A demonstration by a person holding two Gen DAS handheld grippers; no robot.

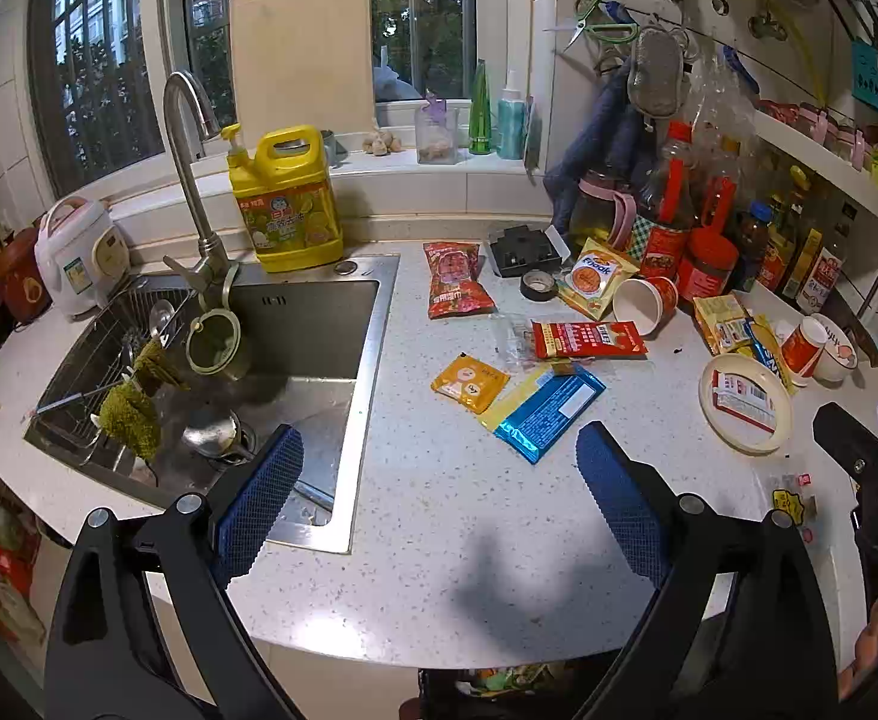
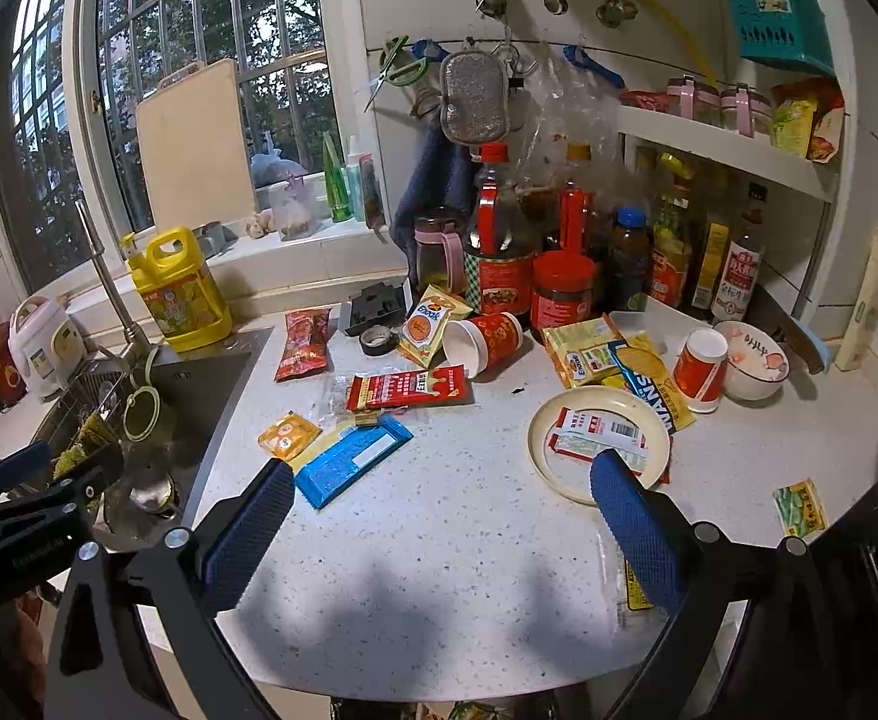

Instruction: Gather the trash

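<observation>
Speckled white desk beside a kitchen sink: both the left gripper and the right gripper hover wide and empty. Just ahead of both lies a blue foil wrapper, flat, its long axis running from near-left to far-right. It looks light, crinkly and slippery; pinching a raised edge seems best.
</observation>
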